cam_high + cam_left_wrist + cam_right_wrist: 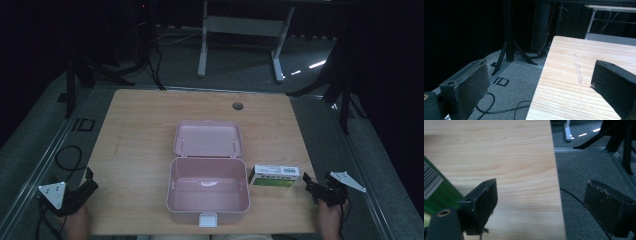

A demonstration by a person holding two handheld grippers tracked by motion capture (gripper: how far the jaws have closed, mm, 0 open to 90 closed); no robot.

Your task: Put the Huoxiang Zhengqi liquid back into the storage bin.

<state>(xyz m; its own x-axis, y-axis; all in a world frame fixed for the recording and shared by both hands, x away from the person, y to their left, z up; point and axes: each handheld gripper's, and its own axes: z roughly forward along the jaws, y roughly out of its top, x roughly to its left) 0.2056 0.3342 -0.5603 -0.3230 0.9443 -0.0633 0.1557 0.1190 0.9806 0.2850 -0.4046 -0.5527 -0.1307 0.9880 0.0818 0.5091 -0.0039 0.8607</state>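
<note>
A pink plastic box (208, 192) stands open at the front middle of the wooden table (145, 130), its lid (208, 138) folded back flat. Right of it lies a green and white carton (274, 175), whose corner (434, 188) appears at the left of the right gripper view. My left gripper (90, 181) hangs open at the table's front left edge, straddling the edge (541, 75) with nothing between its jaws. My right gripper (309, 184) is open at the front right edge, just right of the carton, holding nothing.
Grey carpet (50, 120) surrounds the table, with black cables (67, 157) on the floor at left. A white desk frame (240, 35) stands beyond the far edge. Black stand legs (345, 95) rise at both far sides. A round hole (237, 106) sits near the table's far edge.
</note>
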